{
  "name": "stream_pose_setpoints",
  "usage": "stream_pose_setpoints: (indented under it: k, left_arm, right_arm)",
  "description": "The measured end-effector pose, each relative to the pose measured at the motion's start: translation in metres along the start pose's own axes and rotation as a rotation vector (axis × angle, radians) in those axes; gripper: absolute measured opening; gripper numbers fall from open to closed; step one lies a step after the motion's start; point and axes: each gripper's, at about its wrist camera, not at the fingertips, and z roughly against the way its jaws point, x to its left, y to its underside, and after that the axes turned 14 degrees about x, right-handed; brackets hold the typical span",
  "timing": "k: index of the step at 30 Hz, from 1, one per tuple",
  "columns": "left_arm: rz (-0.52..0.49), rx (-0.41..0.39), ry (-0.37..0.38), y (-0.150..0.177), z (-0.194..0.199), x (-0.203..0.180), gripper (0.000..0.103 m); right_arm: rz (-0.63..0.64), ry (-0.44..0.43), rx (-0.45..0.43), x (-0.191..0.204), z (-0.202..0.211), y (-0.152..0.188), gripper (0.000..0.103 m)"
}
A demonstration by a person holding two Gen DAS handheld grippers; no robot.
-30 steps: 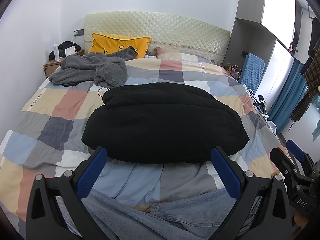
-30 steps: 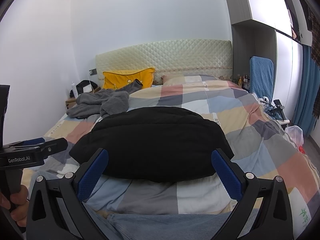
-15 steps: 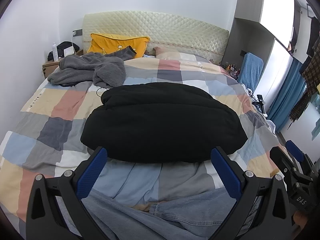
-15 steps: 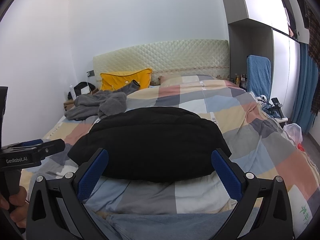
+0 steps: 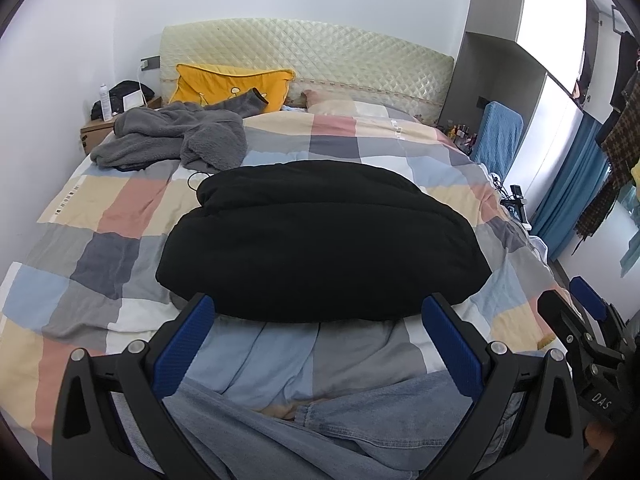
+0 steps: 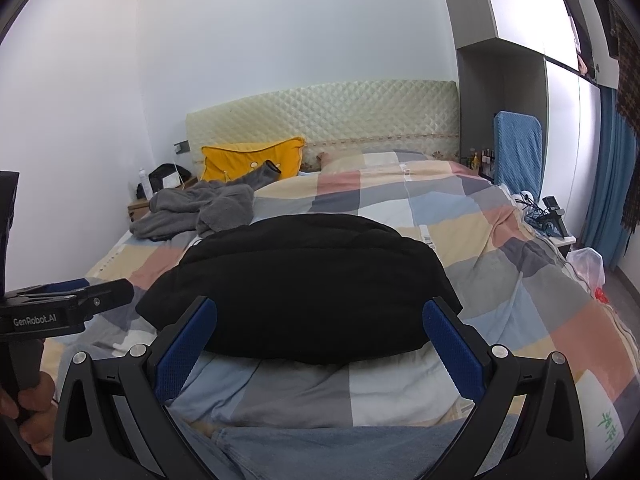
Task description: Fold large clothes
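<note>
The black garment (image 5: 320, 236) is matt, soft cloth lying on the checked cotton-like quilt (image 5: 120, 216). Behind the quilt, the cream headboard (image 5: 320, 56) looks glossy and diamond-quilted. The grey fleece (image 5: 176, 140) on the quilt looks fuzzy; the denim (image 5: 320, 432) at its near edge looks coarse.

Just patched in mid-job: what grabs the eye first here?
The big black garment, folded into a puffy mound mid-bed on the checked quilt. Behind it, a crumpled grey fleece lies by the yellow pillow. Both tools, left and right, are open and hold nothing.
</note>
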Motion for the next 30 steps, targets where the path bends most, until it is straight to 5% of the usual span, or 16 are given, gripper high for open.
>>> stream_pose_setpoints:
  k: [30]
  left_arm:
    - [0.009, 0.006, 0.000, -0.0017, -0.0006, -0.0016, 0.103]
  right_arm:
    - [0.010, -0.008, 0.010, 0.0013, -0.0036, 0.0020, 0.103]
